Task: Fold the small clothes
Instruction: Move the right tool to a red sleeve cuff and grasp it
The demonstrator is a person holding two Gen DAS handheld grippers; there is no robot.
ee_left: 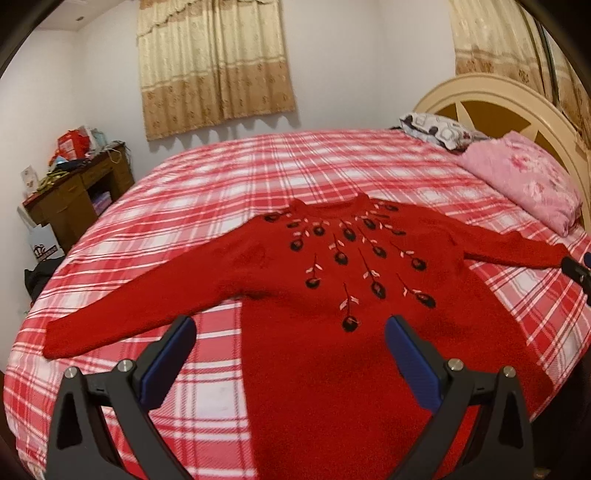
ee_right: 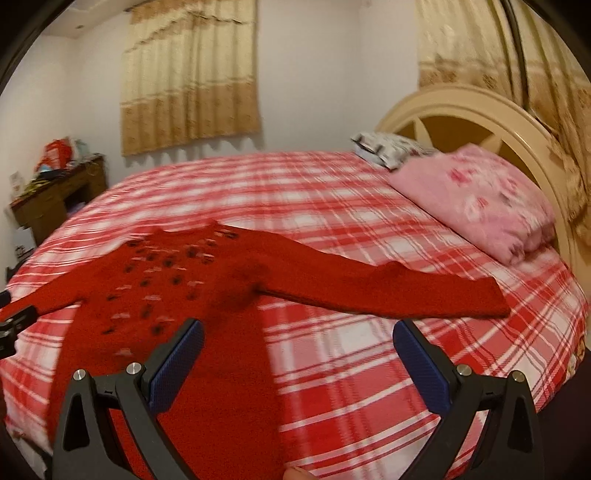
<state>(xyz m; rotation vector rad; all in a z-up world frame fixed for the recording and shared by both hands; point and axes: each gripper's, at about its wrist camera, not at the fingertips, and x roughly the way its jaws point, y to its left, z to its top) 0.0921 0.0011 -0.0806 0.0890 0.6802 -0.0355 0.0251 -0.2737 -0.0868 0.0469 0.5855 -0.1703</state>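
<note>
White walls (ee_left: 332, 55) and a white ceiling (ee_left: 62, 22) enclose the room. Beige patterned curtains (ee_left: 214, 66) hang closed on the far wall; a second set (ee_right: 480, 48) hangs behind the cream arched headboard (ee_right: 461, 107). A dark wooden desk (ee_left: 74, 195), cluttered on top, stands in the left corner. Lighting is dim and warm.

We see our right gripper (ee_right: 297, 332) spread wide and empty above a red knitted sweater with dark flower embroidery (ee_right: 177, 295), lying flat on the red-and-white plaid bedspread (ee_right: 332, 206). One sleeve stretches toward three o'clock. A folded pink floral blanket (ee_right: 476, 203) sits at two o'clock.
</note>
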